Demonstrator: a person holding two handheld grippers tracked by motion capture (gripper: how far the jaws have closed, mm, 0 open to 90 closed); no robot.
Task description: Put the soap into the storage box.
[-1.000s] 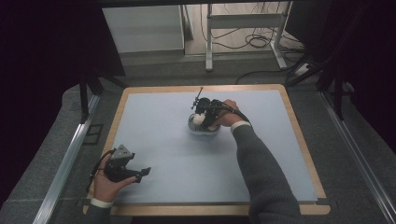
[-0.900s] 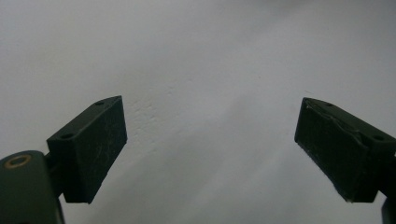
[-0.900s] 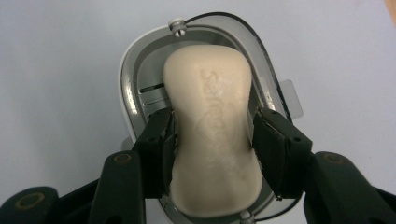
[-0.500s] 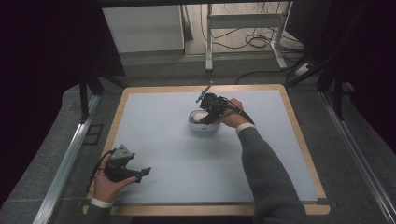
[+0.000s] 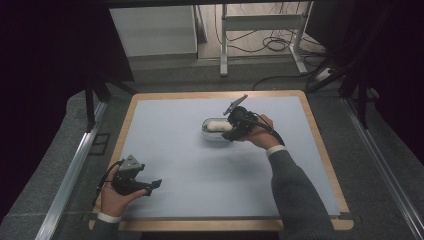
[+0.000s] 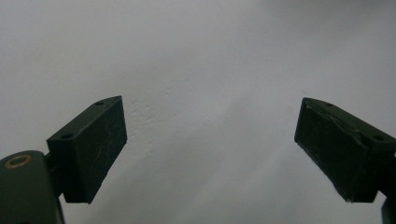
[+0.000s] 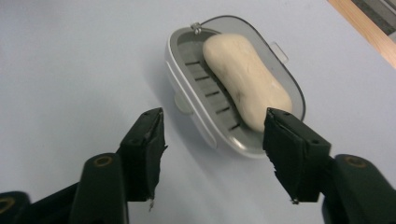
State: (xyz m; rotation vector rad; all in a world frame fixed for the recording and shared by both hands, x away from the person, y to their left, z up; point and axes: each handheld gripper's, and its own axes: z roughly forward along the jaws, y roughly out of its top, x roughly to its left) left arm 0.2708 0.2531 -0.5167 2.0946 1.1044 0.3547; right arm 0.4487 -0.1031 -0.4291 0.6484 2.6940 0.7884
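Note:
A grey-and-white soap dish [image 5: 209, 137] sits on the pale blue mat, a little behind its middle, with a cream soap bar [image 5: 218, 125] lying in it. My right gripper [image 5: 229, 129] is at the dish's right end, pointing at it. In the right gripper view the dish [image 7: 173, 70] and the soap [image 7: 245, 79] lie just beyond the jaws. That gripper [image 7: 215, 140] is open; its jaws have just been opening, with nothing between them. My left gripper [image 5: 152, 187] rests at the mat's front left, and in its own view it [image 6: 210, 135] stands wide open over bare mat.
The blue mat [image 5: 200, 175] lies on a board with a wooden border [image 5: 220, 225]. Dark grey floor surrounds it, with metal rails at both sides. Behind the table stand a white cabinet [image 5: 152, 30] and a metal frame with cables [image 5: 260, 22].
My right gripper has drawn back to the right off the soap dish, leaving the soap bar lying in it. The left hand has stayed put.

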